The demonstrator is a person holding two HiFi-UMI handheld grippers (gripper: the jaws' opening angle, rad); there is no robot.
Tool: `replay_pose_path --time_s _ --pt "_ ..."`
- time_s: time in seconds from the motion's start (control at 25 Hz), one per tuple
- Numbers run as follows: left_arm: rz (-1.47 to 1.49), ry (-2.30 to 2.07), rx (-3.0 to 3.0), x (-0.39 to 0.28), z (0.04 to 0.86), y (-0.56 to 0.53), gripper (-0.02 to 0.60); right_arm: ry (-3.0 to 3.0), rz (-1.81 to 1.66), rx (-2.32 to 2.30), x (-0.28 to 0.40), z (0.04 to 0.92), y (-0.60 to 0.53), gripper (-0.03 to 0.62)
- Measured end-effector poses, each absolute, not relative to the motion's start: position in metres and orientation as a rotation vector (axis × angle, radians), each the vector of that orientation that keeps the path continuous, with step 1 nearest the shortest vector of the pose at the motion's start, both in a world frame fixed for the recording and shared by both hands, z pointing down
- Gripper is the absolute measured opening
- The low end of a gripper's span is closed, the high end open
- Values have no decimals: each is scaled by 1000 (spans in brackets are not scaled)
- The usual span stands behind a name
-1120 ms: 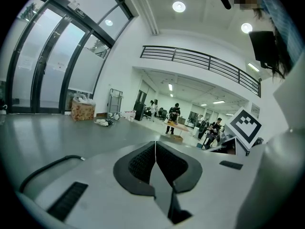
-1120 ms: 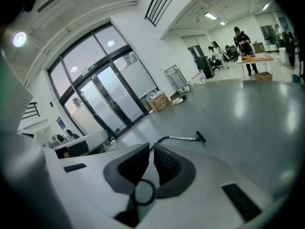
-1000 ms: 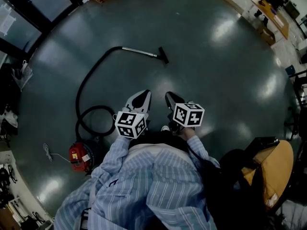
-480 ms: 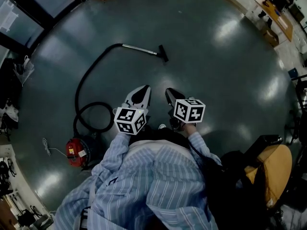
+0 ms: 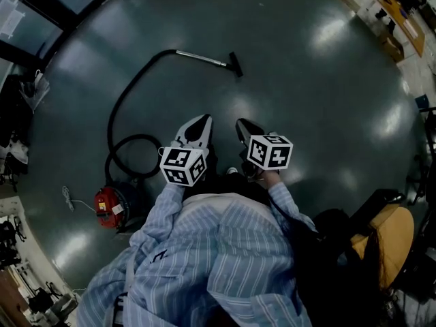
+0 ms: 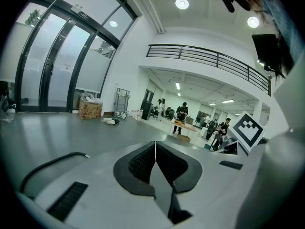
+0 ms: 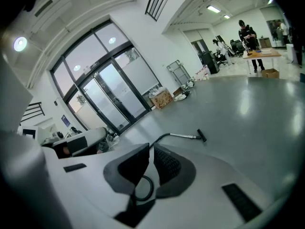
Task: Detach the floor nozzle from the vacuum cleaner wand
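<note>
Head view: looked down on a dark, glossy floor (image 5: pixel 327 114) of a big hall, ceiling lamps mirrored in it. Glass doors (image 5: pixel 27 12) at 10 o'clock, a table (image 5: pixel 398 16) at 2 o'clock, one chair (image 5: pixel 392 240) with a yellow seat at 4 o'clock. Counted one red vacuum body (image 5: pixel 109 208) at 8 o'clock, one black hose (image 5: pixel 126 111) looping up from it, one metal wand (image 5: pixel 201 58) and one floor nozzle (image 5: pixel 236 64), still fitted on the wand's end. Nozzle lay on the floor at 12 o'clock, well apart from both tongs. Two tongs held side by side at the middle, above striped sleeves: left tongs (image 5: pixel 202 120) and right tongs (image 5: pixel 243 124), each with one marker cube.

Left gripper view: jaws pressed fully together, nothing between them. Beyond, pale grey floor running to tall glass doors at 10 o'clock, one cardboard box (image 6: pixel 90 109) at 10 o'clock, a railed balcony (image 6: pixel 209 58) at 1 o'clock, several people round a far table at 2 o'clock. A stretch of the hose at 8 o'clock.

Right gripper view: jaws closed to a thin slit, gripping nothing; only a loop of hose on the floor showed through beneath them. Wand and nozzle lay just above the jaw tips at 1 o'clock, apart from them. Glass doors at 10 o'clock, the cardboard box at 12 o'clock, one person (image 7: pixel 247 32) standing by a table at 2 o'clock.
</note>
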State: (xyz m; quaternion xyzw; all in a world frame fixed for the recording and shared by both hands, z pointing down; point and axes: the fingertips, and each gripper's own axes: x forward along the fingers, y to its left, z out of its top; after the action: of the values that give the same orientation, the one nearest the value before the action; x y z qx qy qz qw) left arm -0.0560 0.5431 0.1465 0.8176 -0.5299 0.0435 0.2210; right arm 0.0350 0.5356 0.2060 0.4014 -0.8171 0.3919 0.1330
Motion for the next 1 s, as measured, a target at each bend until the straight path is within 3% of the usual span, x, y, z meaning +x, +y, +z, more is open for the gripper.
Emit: replay_pose_path --time_s 0.32,1.0 --pt "169 -1419 2311 -87 159 480 11 -2341 1187 1241 17 214 479 34" --pt "196 -1236 2398 -205 170 296 11 -2211 1287 1427 -88 224 310 34"
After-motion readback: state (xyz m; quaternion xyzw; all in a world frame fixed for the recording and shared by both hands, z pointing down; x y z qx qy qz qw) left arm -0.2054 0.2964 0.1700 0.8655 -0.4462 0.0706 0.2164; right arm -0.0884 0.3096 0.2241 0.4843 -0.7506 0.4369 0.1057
